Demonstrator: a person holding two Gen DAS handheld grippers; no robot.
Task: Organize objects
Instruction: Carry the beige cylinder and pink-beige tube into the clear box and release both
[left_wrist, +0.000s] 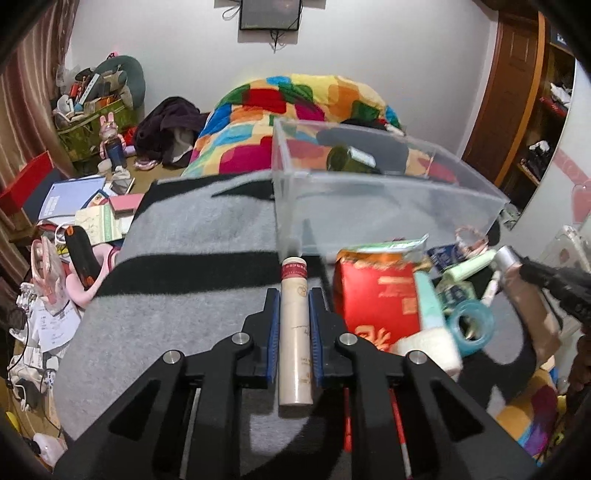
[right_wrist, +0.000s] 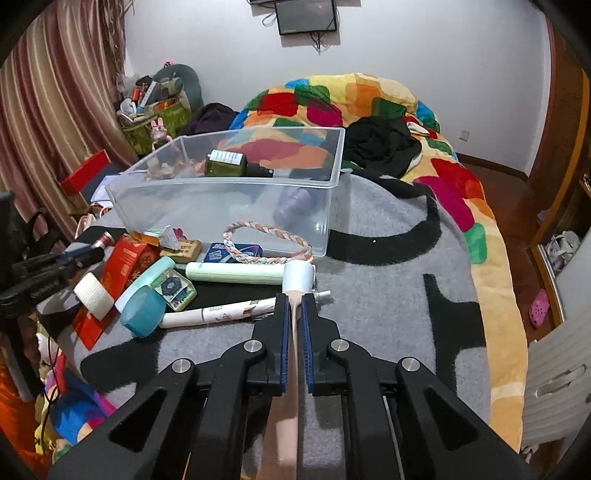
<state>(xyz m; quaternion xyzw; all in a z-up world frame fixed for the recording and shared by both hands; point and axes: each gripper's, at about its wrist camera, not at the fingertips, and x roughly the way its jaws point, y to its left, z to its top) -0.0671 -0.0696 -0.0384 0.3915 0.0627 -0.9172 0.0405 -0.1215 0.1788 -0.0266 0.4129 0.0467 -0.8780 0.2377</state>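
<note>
Left tongs (left_wrist: 293, 295) pinch a cream bottle (left_wrist: 294, 332) beside open grey blanket (left_wrist: 177, 258). Right tongs (right_wrist: 294, 306) pinch a beige tube (right_wrist: 291, 369); clutter, perhaps toiletries, fronts the clear bin (right_wrist: 221, 199).

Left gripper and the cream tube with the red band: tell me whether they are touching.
Touching. The left wrist view shows the left gripper with both blue pads pressed against the sides of the cream tube, no gap on either side.
</note>
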